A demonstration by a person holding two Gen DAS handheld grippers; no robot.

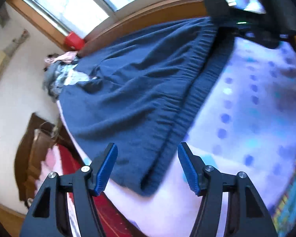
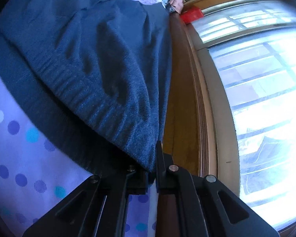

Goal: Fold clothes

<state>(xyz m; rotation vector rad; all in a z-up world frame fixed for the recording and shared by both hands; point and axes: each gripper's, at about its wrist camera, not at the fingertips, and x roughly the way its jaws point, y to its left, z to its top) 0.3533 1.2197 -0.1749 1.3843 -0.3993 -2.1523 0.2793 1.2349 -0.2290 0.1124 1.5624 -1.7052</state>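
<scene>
A dotted sheet (image 1: 246, 102) is filling the right of the left view, with the navy garment (image 1: 132, 90) lying across its centre. The right gripper (image 2: 155, 175) is pinching the garment's waistband corner, lower centre. The left gripper (image 1: 147, 167), jaws wide and empty, is hovering at the other corner; it likely needs to close there before folding.

We find open room on the dotted bedsheet (image 1: 246, 118) beside the navy garment's (image 1: 132, 90) ribbed hem; that stretch lies bare and nothing stands on it; the garment itself covers the bed up to the wooden sill (image 2: 185, 98), which walls off the window (image 2: 266, 98) side; a heap of other clothes (image 1: 57, 75) and a red box (image 1: 74, 39) block the far corner.
</scene>
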